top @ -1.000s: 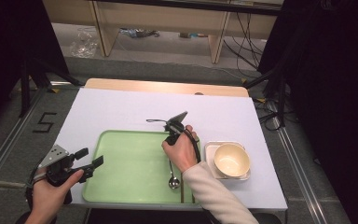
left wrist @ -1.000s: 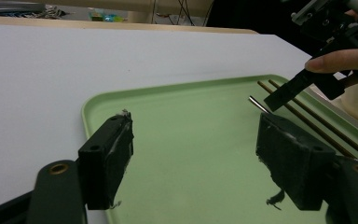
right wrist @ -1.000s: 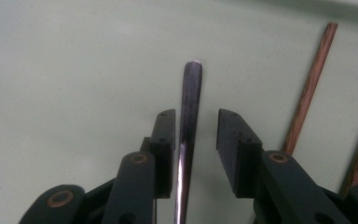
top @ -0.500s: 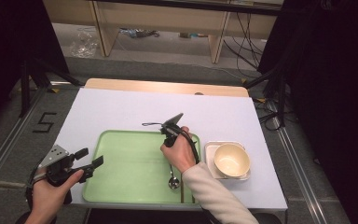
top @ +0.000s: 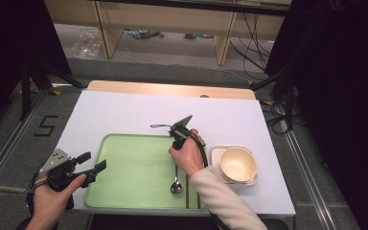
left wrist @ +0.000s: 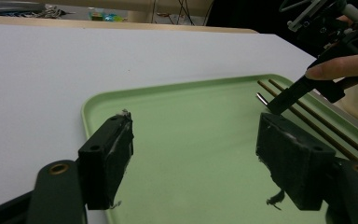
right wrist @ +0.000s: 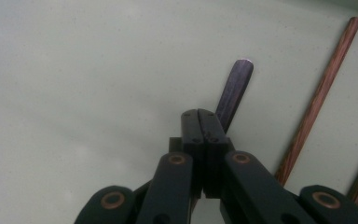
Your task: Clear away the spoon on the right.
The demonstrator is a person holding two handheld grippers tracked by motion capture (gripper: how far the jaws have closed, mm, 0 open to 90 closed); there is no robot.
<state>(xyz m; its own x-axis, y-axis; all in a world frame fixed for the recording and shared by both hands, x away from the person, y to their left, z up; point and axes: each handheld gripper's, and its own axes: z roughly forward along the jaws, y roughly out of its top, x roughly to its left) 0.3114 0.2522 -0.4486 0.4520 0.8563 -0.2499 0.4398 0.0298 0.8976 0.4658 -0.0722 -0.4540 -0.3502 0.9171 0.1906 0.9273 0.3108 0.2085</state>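
The spoon (top: 176,182) lies on the green tray (top: 124,163), bowl toward the person, its handle pinched by the right gripper's (right wrist: 204,122) closed fingers beside 2 chopsticks (right wrist: 317,98). The left gripper (left wrist: 200,154), fingers wide and empty, hovers at the tray's left edge on the worktop (top: 124,110).

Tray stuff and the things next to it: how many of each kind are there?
Tray: 1
Spoon: 1
Chopsticks: 2
Bowl: 1
Square plate under the bowl: 1
Total: 6
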